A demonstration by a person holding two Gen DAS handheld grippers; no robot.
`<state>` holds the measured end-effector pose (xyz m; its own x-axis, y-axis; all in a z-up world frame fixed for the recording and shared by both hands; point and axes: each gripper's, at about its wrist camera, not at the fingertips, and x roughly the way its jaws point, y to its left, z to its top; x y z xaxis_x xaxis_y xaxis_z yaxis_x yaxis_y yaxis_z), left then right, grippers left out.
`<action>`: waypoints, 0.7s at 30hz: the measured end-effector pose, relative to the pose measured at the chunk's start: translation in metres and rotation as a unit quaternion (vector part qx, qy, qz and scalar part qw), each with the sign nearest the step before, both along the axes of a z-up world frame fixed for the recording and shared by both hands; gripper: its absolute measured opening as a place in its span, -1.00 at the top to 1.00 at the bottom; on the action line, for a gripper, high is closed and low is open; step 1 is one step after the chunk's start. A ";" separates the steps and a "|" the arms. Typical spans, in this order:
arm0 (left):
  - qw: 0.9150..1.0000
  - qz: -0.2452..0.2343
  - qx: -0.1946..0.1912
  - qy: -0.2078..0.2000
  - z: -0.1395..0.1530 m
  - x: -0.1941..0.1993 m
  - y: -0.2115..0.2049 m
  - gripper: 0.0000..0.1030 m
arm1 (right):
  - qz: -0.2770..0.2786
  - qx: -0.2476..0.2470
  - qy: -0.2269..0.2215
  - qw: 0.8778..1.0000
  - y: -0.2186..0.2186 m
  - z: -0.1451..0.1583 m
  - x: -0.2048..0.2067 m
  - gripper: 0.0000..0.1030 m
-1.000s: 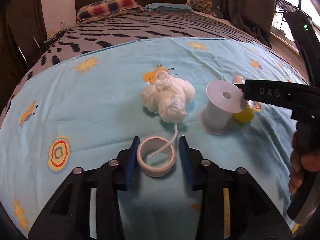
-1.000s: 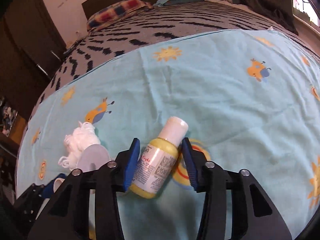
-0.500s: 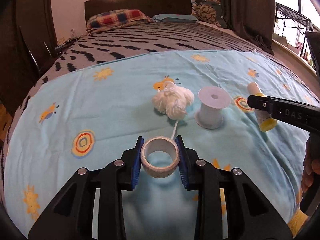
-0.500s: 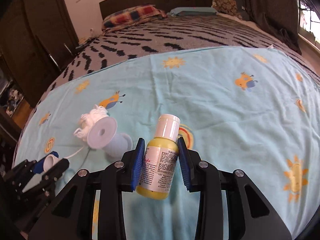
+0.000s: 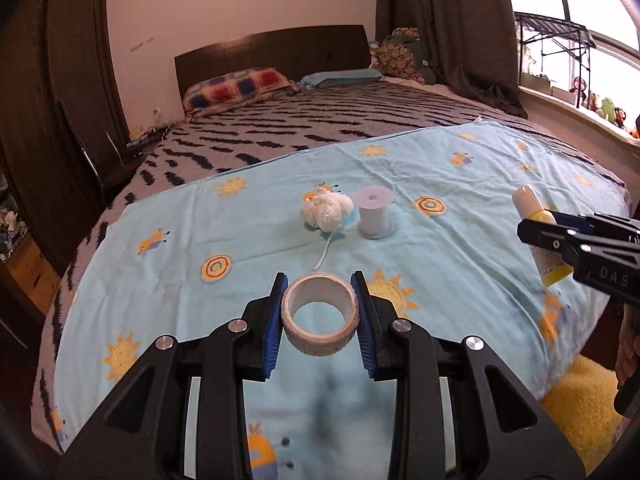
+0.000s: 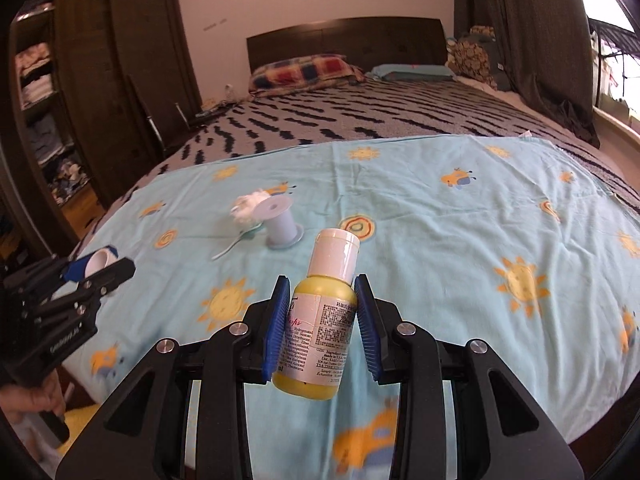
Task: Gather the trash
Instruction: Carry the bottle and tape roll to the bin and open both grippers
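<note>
On the left, the left gripper is clamped on a white, nearly used-up roll of tape, its blue pads pressing the roll's outer wall from both sides so the open core faces up and forward; gripping across the width looks like the surest hold on a hollow ring, and the roll hangs clear above the light-blue bedsheet printed with suns and bees rather than resting on it. Farther in, toward the middle of the sheet, a loose ball of white yarn lies with a strand trailing toward the near edge, and just beside it on its right an empty pale-grey plastic spool stands upright on its flange; neither is held, so by my reading these are the pieces of trash still to be gathered. On the right, the right gripper is closed on a small yellow plastic bottle with a white cap and a printed label, squeezing the labelled body from both sides with the cap pointing up and away; the flat-sided middle probably gives the pads more purchase than the narrow cap would. The bottle too is lifted off the bed, near its front edge. With both grippers full and raised, I judge the carry to a bin comes next, though no bin shows in either view.
</note>
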<state>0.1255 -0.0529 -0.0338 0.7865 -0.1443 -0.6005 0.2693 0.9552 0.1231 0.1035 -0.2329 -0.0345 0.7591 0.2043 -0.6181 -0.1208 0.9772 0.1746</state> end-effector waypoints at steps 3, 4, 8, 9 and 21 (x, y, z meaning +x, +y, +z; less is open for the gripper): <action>1.000 -0.007 -0.015 -0.007 0.001 -0.027 0.004 0.41 | 0.012 0.007 -0.008 1.000 0.003 -0.001 -0.032 0.33; 1.000 -0.009 -0.017 -0.009 -0.001 -0.035 0.005 0.41 | 0.014 0.007 -0.012 1.000 0.003 -0.002 -0.042 0.33; 0.999 -0.019 -0.039 0.004 -0.019 -0.072 0.013 0.41 | 0.016 0.010 -0.019 1.000 0.003 -0.007 -0.079 0.33; 0.999 -0.021 -0.046 0.012 -0.027 -0.083 0.015 0.41 | 0.016 0.010 -0.017 1.000 0.004 -0.011 -0.088 0.33; 0.986 -0.017 -0.082 0.147 -0.121 -0.136 0.037 0.41 | 0.004 0.028 0.086 0.996 0.011 -0.095 -0.139 0.34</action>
<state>-0.0102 -0.0156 -0.1549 0.5756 -0.2812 -0.7678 0.3025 0.9456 -0.1195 -0.0351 -0.2215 -0.1291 0.6418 0.2485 -0.7255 -0.0927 0.9643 0.2483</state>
